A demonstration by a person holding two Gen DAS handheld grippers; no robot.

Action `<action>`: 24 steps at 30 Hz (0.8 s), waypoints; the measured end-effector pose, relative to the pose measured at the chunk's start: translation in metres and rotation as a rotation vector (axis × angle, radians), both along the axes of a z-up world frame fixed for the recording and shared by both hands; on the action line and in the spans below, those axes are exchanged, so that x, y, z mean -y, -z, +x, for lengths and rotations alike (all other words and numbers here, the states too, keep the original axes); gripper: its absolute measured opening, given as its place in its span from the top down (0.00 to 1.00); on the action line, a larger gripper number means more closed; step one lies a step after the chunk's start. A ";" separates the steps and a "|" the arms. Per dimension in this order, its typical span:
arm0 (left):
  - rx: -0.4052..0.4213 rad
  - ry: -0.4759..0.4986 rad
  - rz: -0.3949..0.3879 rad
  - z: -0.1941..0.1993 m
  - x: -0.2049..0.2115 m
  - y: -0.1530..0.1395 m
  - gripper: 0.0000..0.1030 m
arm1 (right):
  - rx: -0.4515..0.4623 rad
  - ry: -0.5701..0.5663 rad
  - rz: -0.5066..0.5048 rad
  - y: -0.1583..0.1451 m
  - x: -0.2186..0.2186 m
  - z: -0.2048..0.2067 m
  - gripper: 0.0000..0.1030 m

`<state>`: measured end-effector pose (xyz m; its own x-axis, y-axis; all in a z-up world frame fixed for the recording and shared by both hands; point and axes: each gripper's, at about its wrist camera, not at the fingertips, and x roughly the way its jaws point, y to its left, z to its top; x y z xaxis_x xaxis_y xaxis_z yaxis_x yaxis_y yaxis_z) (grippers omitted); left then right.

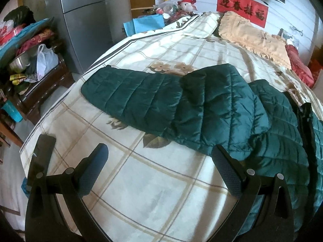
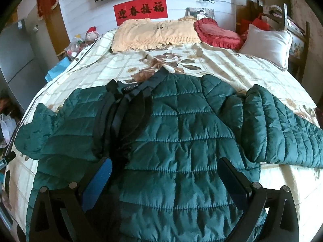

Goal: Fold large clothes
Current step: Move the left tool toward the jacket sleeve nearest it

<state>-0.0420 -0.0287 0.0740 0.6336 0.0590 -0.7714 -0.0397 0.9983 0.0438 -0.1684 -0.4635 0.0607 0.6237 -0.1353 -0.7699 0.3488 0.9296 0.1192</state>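
nearest in the left wrist view, the left gripper [image 1: 159,155] stands spread wide with nothing between its fingers, hanging over bare checked bedspread [image 1: 125,181]; its right fingertip lies at the lower edge of the green quilted jacket [image 1: 212,104], though whether it touches the fabric cannot be told. in the right wrist view, the right gripper [image 2: 164,166] is likewise splayed wide and grips nothing, its two fingers framing the jacket's lower front panels; contact with the cloth cannot be told. the jacket [image 2: 177,133] lies spread flat across the middle of the bed, front partly parted so the dark lining and collar [image 2: 141,86] show, one sleeve [image 1: 125,92] stretched out to the left side and the other sleeve [image 2: 282,127] angled out to the right. beyond it, at the head of the bed, lie a cream frilled pillow [image 2: 155,33], a red cushion [image 2: 218,34] and a white pillow [image 2: 266,44]. on the wall behind hangs a red banner [image 2: 141,8].
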 end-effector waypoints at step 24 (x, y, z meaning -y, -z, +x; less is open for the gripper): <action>-0.015 -0.266 -0.222 0.110 -0.143 0.034 0.01 | -0.033 -0.039 -0.003 0.002 -0.013 0.005 0.00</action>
